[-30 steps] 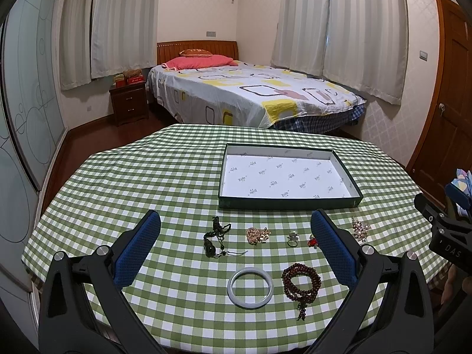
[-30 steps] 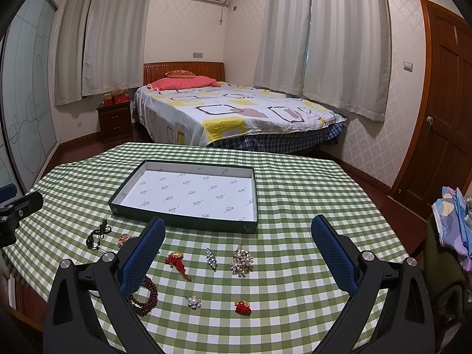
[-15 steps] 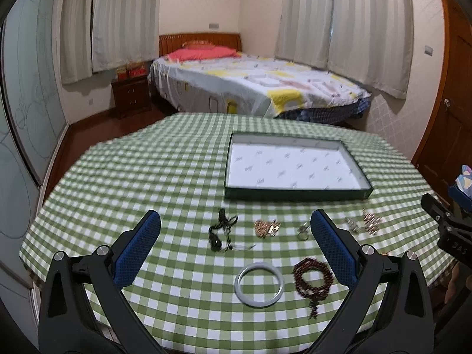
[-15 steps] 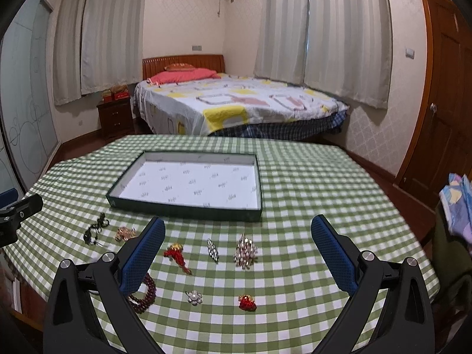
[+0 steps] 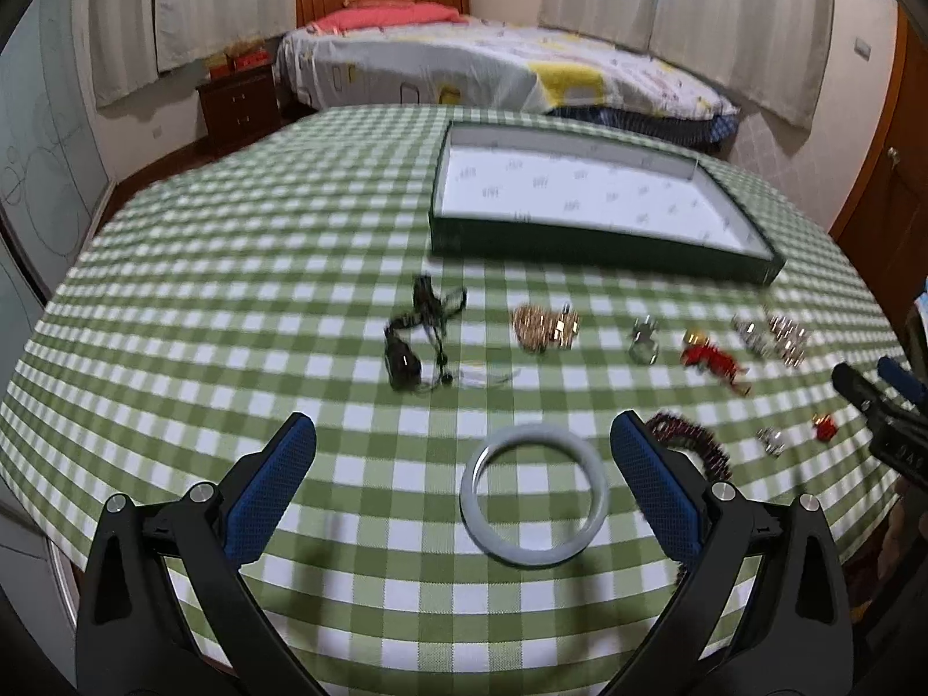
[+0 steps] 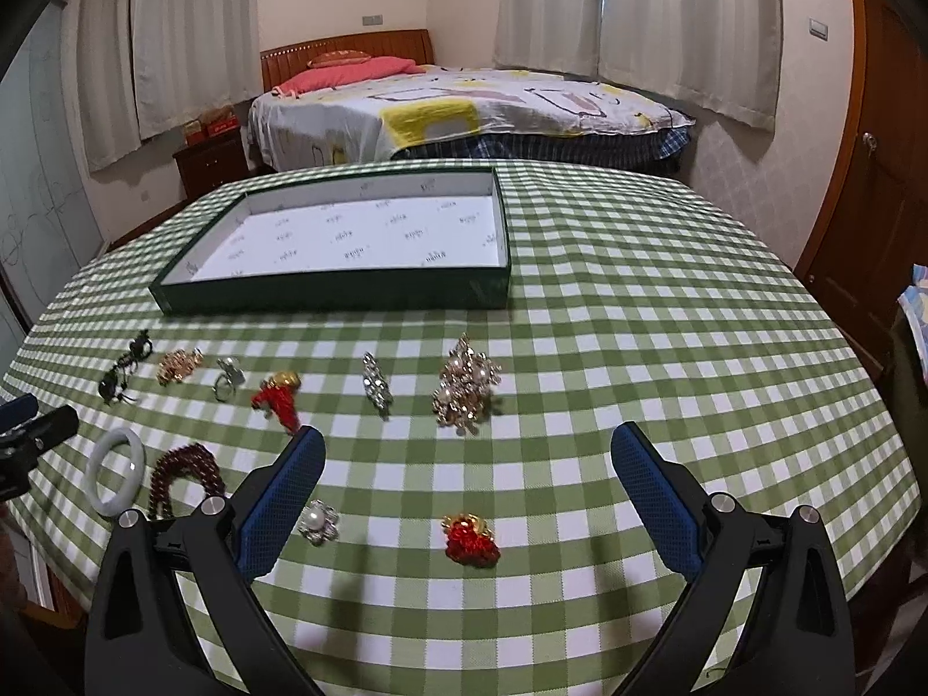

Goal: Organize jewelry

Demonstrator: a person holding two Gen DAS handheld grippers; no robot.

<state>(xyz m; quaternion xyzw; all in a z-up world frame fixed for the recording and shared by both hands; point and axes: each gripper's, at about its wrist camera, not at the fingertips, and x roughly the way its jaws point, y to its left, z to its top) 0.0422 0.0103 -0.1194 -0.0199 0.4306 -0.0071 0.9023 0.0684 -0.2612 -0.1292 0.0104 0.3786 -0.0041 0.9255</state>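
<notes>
A dark green tray (image 5: 603,246) (image 6: 348,293) with a white lining stands bare on the checked tablecloth. Jewelry lies in front of it. A pale jade bangle (image 5: 533,528) (image 6: 95,478) rests between the fingers of my open left gripper (image 5: 464,435), below the tips. Dark red beads (image 5: 693,441) (image 6: 185,467) sit by its right finger. Farther off lie a black cord pendant (image 5: 414,342), a gold piece (image 5: 545,327), a ring (image 5: 644,342) and a red tassel charm (image 5: 710,356). My open right gripper (image 6: 467,446) hovers over a red knot charm (image 6: 471,539), a pearl flower (image 6: 318,522) and a pearl cluster (image 6: 467,385).
The round table's front edge runs close under both grippers. A crystal brooch (image 6: 376,385) lies mid-table. Behind the table stands a bed (image 6: 464,110), with a nightstand (image 5: 238,104) at the left and a wooden door (image 6: 870,162) at the right.
Both grippers have tipped down and come closer to the table, so the jewelry looks larger. The bangle now sits between the left fingers. Nothing has been picked up.
</notes>
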